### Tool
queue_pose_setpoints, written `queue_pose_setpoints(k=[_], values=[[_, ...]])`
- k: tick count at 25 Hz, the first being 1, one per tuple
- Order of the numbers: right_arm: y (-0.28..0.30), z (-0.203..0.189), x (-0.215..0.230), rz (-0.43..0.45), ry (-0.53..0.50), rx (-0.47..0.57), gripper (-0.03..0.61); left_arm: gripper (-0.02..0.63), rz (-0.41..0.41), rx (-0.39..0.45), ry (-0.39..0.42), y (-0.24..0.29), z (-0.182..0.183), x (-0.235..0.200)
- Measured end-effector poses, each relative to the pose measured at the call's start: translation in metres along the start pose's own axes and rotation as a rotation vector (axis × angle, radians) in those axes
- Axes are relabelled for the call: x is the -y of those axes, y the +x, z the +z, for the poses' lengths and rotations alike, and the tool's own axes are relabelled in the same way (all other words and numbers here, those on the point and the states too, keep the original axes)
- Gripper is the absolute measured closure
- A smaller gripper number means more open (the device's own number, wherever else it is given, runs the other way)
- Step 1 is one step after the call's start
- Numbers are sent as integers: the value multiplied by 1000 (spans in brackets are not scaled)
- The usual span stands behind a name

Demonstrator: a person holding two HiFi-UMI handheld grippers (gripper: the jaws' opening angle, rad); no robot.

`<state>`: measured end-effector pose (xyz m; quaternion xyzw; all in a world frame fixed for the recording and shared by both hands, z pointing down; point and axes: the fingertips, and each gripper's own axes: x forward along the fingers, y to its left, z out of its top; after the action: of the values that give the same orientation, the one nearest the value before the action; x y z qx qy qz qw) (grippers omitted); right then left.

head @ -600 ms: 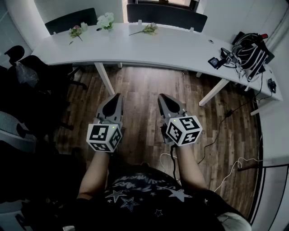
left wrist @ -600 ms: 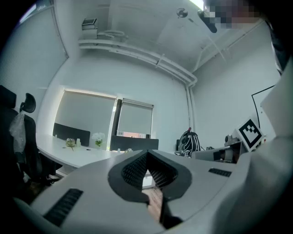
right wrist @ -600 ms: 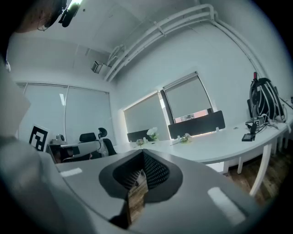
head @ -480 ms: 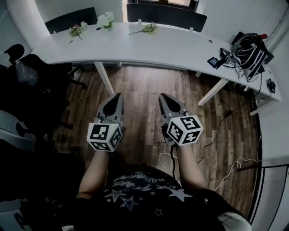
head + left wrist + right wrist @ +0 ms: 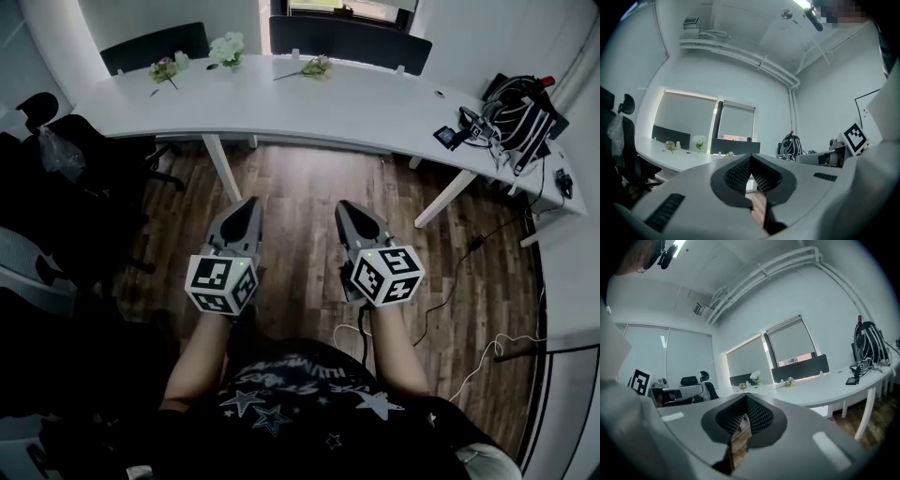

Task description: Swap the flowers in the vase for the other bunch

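On the far side of the long white table (image 5: pixel 309 98) a white bunch of flowers (image 5: pixel 226 47) stands upright; its vase is too small to make out. To its left lies a pinkish bunch (image 5: pixel 163 68), and to its right another loose bunch (image 5: pixel 314 66). My left gripper (image 5: pixel 251 202) and right gripper (image 5: pixel 345 204) hang side by side over the wooden floor, well short of the table, both shut and empty. The white bunch (image 5: pixel 699 142) shows far off in the left gripper view. It also appears as the white bunch (image 5: pixel 755 376) in the right gripper view.
Black office chairs (image 5: pixel 56 150) crowd the left side. A backpack and tangled cables (image 5: pixel 511 108) sit on the table's right end, and cords (image 5: pixel 487 347) trail over the floor at right. Dark chair backs (image 5: pixel 347 37) stand behind the table. White table legs (image 5: pixel 223 169) stand ahead.
The view has shifted a little, so the table sits slightly lower in the picture. Both grippers stay shut and keep almost the same place.
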<state>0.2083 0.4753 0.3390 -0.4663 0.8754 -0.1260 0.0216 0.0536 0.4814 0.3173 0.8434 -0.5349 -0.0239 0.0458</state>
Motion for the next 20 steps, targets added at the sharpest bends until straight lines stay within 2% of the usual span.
queue_pose_setpoints(k=[4, 9, 12, 14, 17, 20], values=[[-4, 5, -3, 18, 14, 29, 577, 606, -3, -1, -20, 2, -5, -1], [-10, 8, 11, -15, 37, 66, 577, 606, 5, -3, -36, 0, -10, 4], [-9, 4, 11, 15, 71, 89, 577, 606, 6, 11, -69, -8, -9, 4], [-3, 0, 10, 27, 104, 95, 577, 606, 6, 7, -54, -8, -9, 0], [10, -7, 11, 17, 75, 64, 577, 606, 7, 2, 0, 0, -8, -9], [26, -7, 25, -13, 48, 39, 577, 606, -11, 2, -13, 23, -10, -16]])
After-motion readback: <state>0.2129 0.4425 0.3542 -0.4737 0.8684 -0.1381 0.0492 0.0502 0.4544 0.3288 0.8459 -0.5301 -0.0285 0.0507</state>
